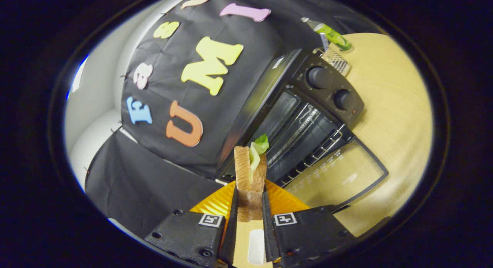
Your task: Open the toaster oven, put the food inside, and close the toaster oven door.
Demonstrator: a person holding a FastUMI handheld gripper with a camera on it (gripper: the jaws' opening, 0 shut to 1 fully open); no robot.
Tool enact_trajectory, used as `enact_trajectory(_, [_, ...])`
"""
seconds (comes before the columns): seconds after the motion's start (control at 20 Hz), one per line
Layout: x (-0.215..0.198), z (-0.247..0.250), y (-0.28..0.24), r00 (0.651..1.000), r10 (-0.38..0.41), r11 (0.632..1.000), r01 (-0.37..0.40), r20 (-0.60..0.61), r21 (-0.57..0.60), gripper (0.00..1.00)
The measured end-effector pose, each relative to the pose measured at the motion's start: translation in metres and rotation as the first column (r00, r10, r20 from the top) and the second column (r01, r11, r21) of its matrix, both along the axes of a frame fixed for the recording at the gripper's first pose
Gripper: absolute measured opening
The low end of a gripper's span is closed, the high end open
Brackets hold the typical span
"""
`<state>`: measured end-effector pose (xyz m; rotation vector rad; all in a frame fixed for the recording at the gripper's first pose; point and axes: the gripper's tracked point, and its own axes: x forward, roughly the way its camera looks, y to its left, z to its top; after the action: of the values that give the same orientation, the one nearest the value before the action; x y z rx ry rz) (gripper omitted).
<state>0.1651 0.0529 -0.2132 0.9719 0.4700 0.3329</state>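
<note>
— What do we have between the fingers at the bottom centre of the frame?

— We see the gripper (250,200) pinching a sandwich (250,170). Both fingers press on its toasted bread from either side, and the sandwich stands up out of them toward the middle of the frame. A leaf of green lettuce (259,146) sticks out of its top end, between the two slices.

— And the toaster oven?

— We find the toaster oven (300,118) right of centre, tilted in the view, just beyond the sandwich. Its glass door (339,175) is folded down flat and lies toward the lower right of the frame, over the wooden table (393,106). Inside the open cavity we can see a wire rack (308,141), partly drawn out toward the door.

— So is the food in yet?

— No. We see the sandwich in front of the opening, its lettuce end overlapping the left part of the cavity, but we cannot tell how near it is to the rack.

— Anything else worth noting?

— Two dark knobs (329,87) sit on the oven's control panel, toward the upper right. Past them, at the top right of the frame, we see a green bottle (331,33) lying on the table, and just beside it a small metal grater-like thing (338,60) that we cannot identify for sure. The black cloth wall (173,152) fills the left and upper centre behind the oven.
</note>
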Motion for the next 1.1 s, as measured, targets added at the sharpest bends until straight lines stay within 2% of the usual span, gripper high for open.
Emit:
enact_trajectory(0.2, [0.037,-0.017,-0.016,0.989,-0.141,0.981,0.147,-0.049,0.13,0.35])
enact_trajectory(0.35, [0.068,-0.039,-0.028,0.955,-0.289,0.945,0.295,-0.065,0.138,0.35])
enact_trajectory(0.65, [0.098,-0.042,-0.01,0.943,-0.325,0.934,0.332,-0.073,0.132,0.35])
enact_trajectory(0.8, [0.115,-0.046,-0.01,0.93,-0.359,0.915,0.367,-0.081,0.169,0.35])
enact_trajectory(0.95, [0.124,-0.046,0.002,0.922,-0.384,0.913,0.387,-0.049,0.125,0.35])
enact_trajectory(1.1, [0.13,-0.05,0.02,0.927,-0.375,0.924,0.376,-0.031,0.069,0.35])
